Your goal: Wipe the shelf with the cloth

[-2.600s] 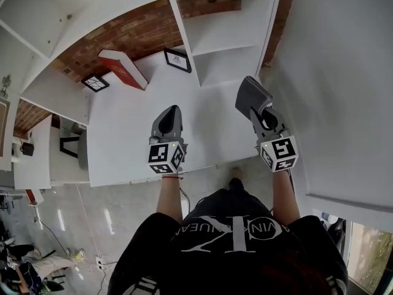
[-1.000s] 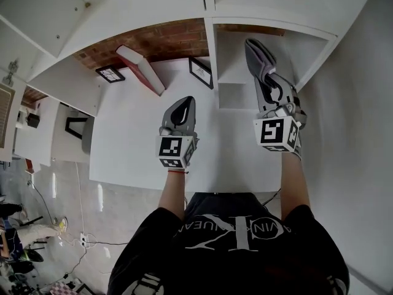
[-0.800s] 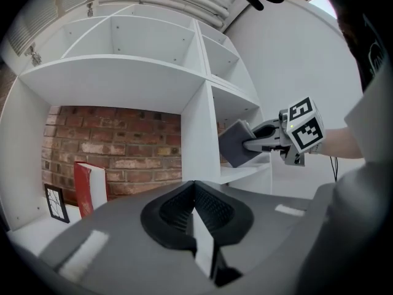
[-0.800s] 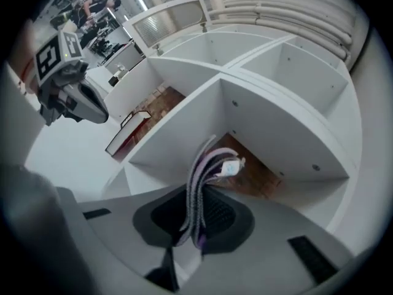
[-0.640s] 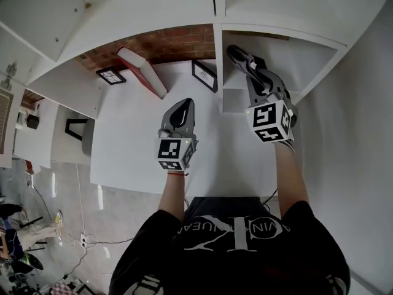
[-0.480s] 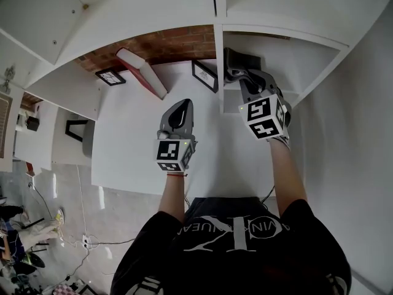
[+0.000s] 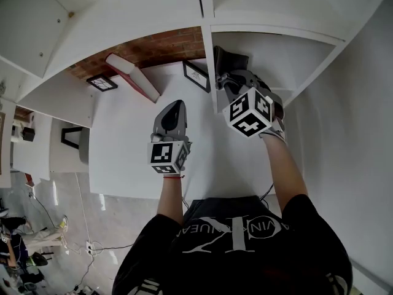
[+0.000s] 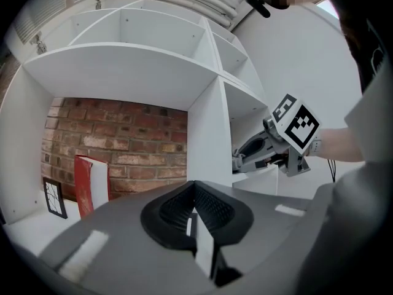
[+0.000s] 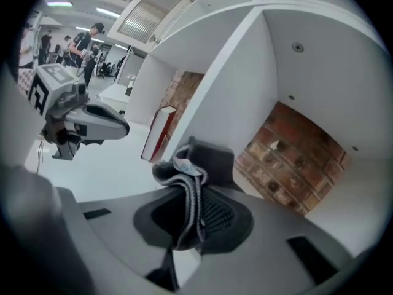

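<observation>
Two frames and a book (image 7: 131, 76) stand at the back of the white tabletop (image 7: 123, 146), against a brick wall (image 7: 153, 47). The small frame (image 7: 101, 83) is furthest left, near the red book, which leans tilted. The second frame (image 7: 196, 74) is further right, close to the upright divider (image 7: 207, 72) of the shelf (image 7: 276, 35).

Left tongs (image 7: 175, 106) are over the middle of the tabletop, pointing toward the wall, well apart from the book and both frames. In the left gripper view these tongs (image 8: 195, 204) are clenched, pad against pad, with nothing between them. Beyond them that view shows the small frame (image 8: 54, 197), the book (image 8: 92, 183) and the bricks (image 8: 116, 146).

Right of the divider, the right tongs (image 7: 230, 78) reach into the lower right compartment of the shelf, marker cube turned up toward the head camera. They grasp the dark grey cloth (image 7: 228, 59), which bunches ahead of the tips, just beside the divider. Whether the cloth touches the compartment's floor cannot be told.

From the right gripper view, the right tongs (image 9: 187, 192) are closed on a folded edge of the cloth (image 9: 184, 168). It rises from between the pads, and a pale tag shows at its top. To the left in that view are the left tongs (image 9: 113, 126), the book (image 9: 158, 134) and the bare tabletop (image 9: 104, 165). Bricks (image 9: 288, 158) close the back of the compartment on the right.
</observation>
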